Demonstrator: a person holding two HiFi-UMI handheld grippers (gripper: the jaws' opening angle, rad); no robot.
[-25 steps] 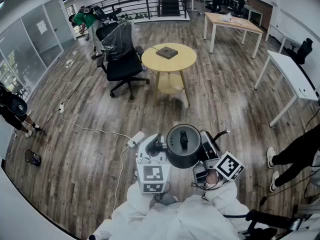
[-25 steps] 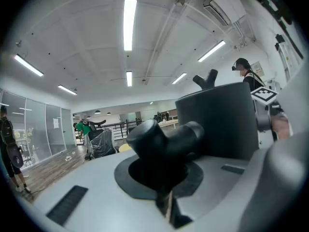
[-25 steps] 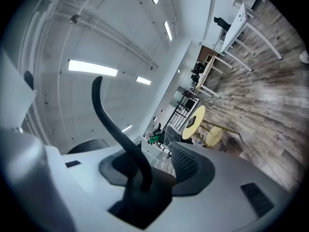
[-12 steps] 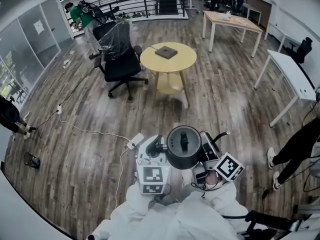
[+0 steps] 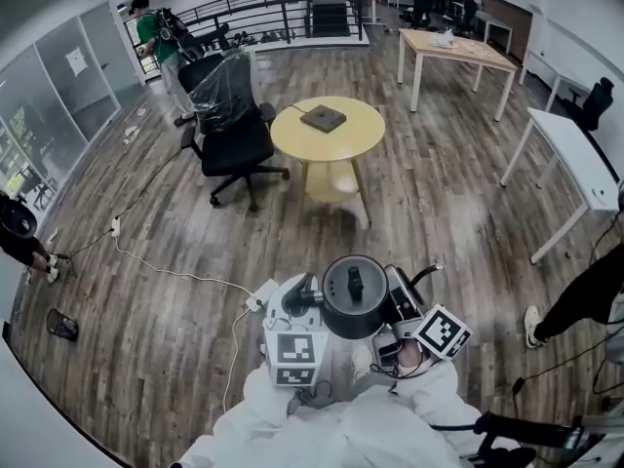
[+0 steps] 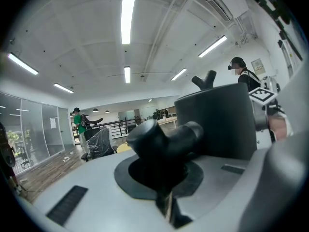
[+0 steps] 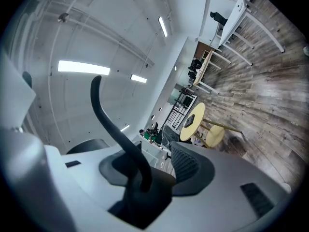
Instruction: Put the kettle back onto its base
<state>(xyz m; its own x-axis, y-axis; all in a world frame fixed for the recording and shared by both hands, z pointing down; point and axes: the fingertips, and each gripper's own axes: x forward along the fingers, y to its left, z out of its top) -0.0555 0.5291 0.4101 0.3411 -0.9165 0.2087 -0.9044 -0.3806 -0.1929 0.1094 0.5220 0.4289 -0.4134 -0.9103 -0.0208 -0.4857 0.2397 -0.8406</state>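
A dark round kettle (image 5: 354, 295) hangs in the air between my two grippers, low in the head view. My left gripper (image 5: 292, 302) is shut on the stubby spout (image 6: 161, 139) on the kettle's left side; the kettle body (image 6: 217, 122) rises just behind it. My right gripper (image 5: 405, 298) is shut on the thin curved black handle (image 7: 111, 120) at the kettle's right. The base, a flat dark square (image 5: 323, 118), lies on the round yellow table (image 5: 351, 139) some way ahead. The base (image 7: 200, 111) shows small and far in the right gripper view.
A black office chair (image 5: 232, 130) wrapped in plastic stands left of the table. A white power strip (image 5: 263, 291) with its cable lies on the wood floor near my feet. A wooden desk (image 5: 453, 47) and a white desk (image 5: 575, 144) stand at the right. A person's leg (image 5: 575, 300) is at the right edge.
I have walked forward with the kettle held the same way in both grippers; the yellow table and chair look nearer. The person in green at the back has shifted right.
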